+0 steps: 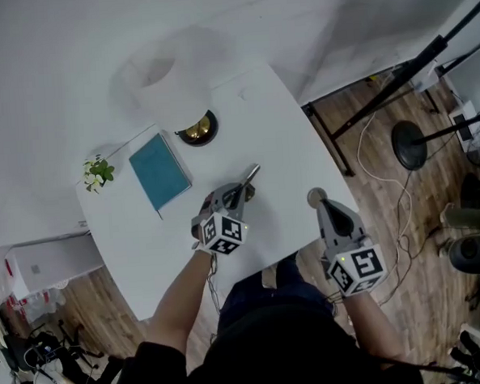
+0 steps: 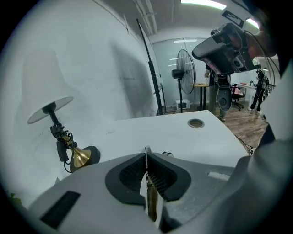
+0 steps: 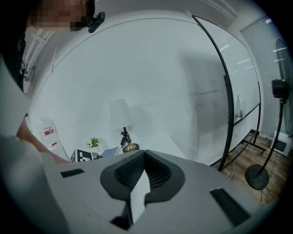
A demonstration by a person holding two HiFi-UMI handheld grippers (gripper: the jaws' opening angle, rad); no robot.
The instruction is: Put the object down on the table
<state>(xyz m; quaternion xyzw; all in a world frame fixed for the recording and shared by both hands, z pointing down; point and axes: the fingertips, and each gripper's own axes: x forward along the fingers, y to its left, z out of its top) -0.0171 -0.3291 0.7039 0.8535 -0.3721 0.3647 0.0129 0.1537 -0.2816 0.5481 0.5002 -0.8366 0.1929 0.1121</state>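
Pinching a slim metal object (image 1: 252, 176) in the left tongs (image 1: 240, 193) over the white tabletop (image 1: 277, 128) at frame centre, carrying the right tongs (image 1: 320, 205) closed and empty lower right, with lamp (image 1: 197, 130) and teal book (image 1: 160, 171) upper left, wooden floor (image 1: 383, 138) at right.

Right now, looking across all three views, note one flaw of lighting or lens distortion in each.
Head view: the white lamp shade washes out against the bright wall. Left gripper view: the ceiling light glares and the corners go dark. Right gripper view: the black pole bows, a wide-angle effect.
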